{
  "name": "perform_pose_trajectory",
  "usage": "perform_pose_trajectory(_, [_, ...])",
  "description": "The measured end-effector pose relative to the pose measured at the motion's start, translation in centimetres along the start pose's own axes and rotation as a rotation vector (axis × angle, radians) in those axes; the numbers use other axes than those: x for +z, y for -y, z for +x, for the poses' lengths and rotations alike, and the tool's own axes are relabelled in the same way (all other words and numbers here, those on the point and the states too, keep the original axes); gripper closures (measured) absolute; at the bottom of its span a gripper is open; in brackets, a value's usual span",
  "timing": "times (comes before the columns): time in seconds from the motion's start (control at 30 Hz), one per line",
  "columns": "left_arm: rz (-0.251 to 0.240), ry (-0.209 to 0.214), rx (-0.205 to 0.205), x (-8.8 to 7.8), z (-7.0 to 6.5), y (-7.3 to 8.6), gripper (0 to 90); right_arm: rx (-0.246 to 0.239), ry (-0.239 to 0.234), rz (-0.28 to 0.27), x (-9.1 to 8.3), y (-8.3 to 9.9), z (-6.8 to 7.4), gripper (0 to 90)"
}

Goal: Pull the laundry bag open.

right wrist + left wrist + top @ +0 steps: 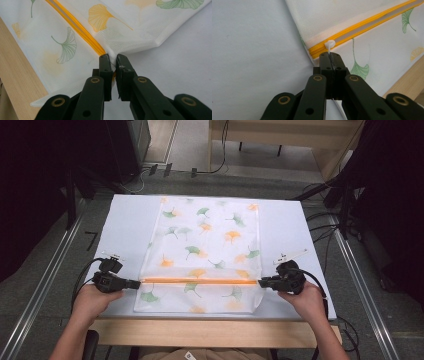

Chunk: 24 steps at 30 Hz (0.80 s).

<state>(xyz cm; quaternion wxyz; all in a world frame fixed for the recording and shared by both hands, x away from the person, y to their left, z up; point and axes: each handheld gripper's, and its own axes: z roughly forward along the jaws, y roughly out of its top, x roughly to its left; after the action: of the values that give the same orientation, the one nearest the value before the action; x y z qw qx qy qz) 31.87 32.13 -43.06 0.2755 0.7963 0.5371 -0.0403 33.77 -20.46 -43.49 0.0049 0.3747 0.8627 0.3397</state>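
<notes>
Two bare forearms, no sleeves visible, one hand on each tool. Left gripper (134, 284): black body, short black jaws, black cable looping off the outer side, small pale plate on top. Right gripper (264, 282): same black build, black cable trailing off the outer side, longer whitish plate sticking up on top. Close up, left gripper (332, 56): matte black jaws, flat black link bars, brass-coloured rivets, small dark screw holes. Right gripper (113, 60): same black bars, brass rivets, scuffed pale specks on one jaw tip.
</notes>
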Motion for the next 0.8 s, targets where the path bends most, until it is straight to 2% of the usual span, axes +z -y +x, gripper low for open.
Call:
perform_pose_trajectory(0.1, [0.002,-0.003,-0.002,-0.1,0.2,0.1,90.0,0.003,0.001,0.001,0.0,0.0,0.0,85.9])
perform_pose_trajectory(0.17, [0.009,-0.022,-0.006,-0.2,0.5,0.3,90.0,0.005,0.003,0.004,0.0,0.0,0.0,85.8])
perform_pose_trajectory(0.3, [-0.010,-0.006,-0.029,-0.7,1.2,0.7,90.0,0.008,-0.003,-0.001,-0.1,0.0,0.0,85.8])
perform_pose_trajectory(0.43, [-0.012,-0.010,-0.029,-0.7,1.1,0.8,90.0,-0.001,0.003,0.005,0.1,-0.1,0.1,85.8])
perform_pose_trajectory(0.5, [-0.013,-0.005,-0.027,-0.7,1.1,0.7,90.0,0.012,0.001,0.009,0.1,-0.1,0.1,85.8])
perform_pose_trajectory(0.63, [-0.025,-0.001,-0.031,-0.7,1.0,0.7,90.0,0.008,0.006,0.008,0.1,-0.1,0.0,85.7])
perform_pose_trajectory(0.8, [-0.015,0.005,-0.018,-0.5,0.7,0.6,90.0,0.023,0.017,0.013,0.1,0.0,-0.2,85.5])
